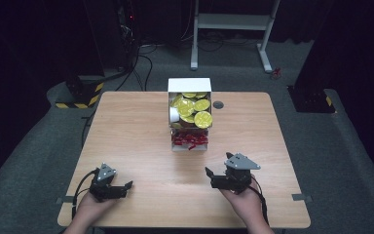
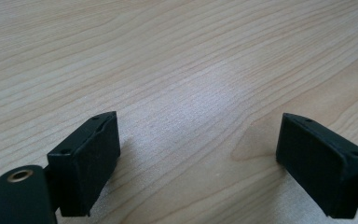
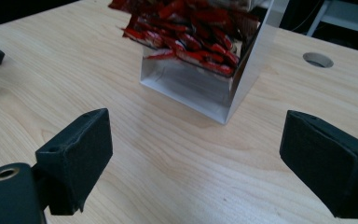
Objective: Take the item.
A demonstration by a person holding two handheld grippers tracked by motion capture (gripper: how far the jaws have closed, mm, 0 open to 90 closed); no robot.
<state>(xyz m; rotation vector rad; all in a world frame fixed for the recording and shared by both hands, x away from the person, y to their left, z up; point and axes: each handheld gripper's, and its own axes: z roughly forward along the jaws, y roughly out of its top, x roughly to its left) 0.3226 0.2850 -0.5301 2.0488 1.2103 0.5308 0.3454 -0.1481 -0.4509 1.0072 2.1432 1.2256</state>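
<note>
We see a light wooden table [image 1: 141,141] with a visible grain and a round cable hole [image 1: 218,105] near its far edge. A white stepped display box [image 1: 189,86] stands on it at the far middle; its upper tier holds yellow round-lidded cups [image 1: 195,111], its lower front tray holds red packets [image 1: 190,141]. The near half of the tabletop carries both handheld grippers, left gripper [image 1: 121,187] and right gripper [image 1: 219,168], well apart.

1. Dim, near-black surroundings in the high view; lit from overhead onto the table [image 1: 136,141].
2. Pale glare patch on the wood, left gripper view.
3. Soft, slightly blurred throughout; near jaws out of focus.
</note>
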